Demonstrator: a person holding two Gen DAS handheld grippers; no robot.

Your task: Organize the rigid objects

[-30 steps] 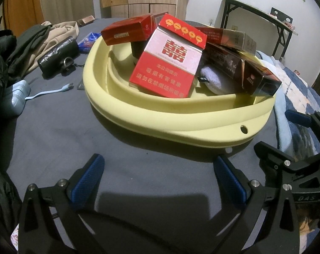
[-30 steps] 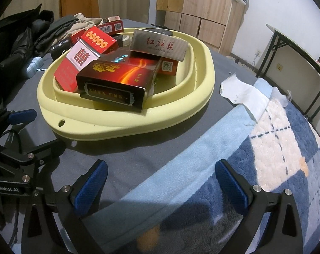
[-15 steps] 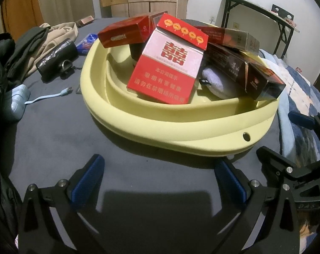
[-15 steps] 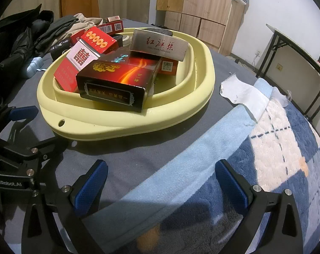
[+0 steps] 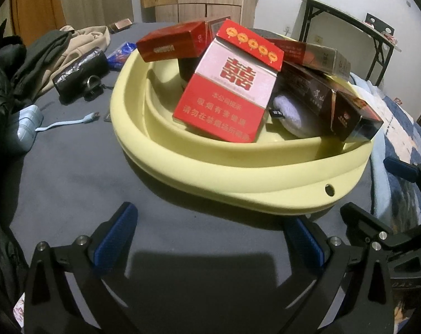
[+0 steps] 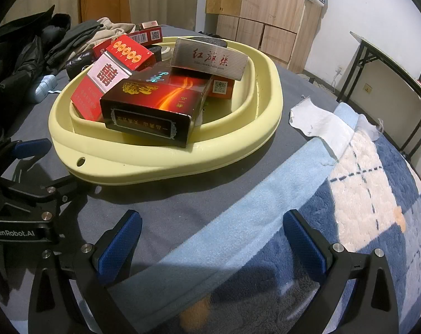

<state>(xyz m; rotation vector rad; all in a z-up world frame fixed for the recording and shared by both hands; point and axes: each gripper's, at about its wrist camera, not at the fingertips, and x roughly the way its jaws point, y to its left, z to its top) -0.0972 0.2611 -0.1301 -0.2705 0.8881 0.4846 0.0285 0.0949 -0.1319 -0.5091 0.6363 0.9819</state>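
Grey bed cover [image 5: 71, 183]: the surface under everything; the yellow basin is the landmark for all that follows.
Blue-and-white blanket [image 6: 363, 208]: right of the basin, its pale blue edge running close to the rim.
Yellow basin [image 5: 238, 172]: on the grey cover, ahead of both tongs, with a small hole in its near rim.
Clothes pile [image 5: 43, 55]: left of the basin and beyond it.
Dark red-and-black carton [image 6: 154, 108]: in the basin at the near side, one end jutting over the inner rim.
Red-and-white carton [image 5: 232, 89]: in the basin, tilted up against the other boxes.
Silver carton [image 6: 210, 58]: on top of the pile, toward the far side of the basin.
White cloth [image 6: 321, 125]: right of the basin, on the blanket's edge.
Left tongs [image 5: 210, 239]: spread wide, holding nothing, just short of the near rim.
Right tongs [image 6: 213, 239]: spread wide, holding nothing, near the rim, over the blanket's edge.
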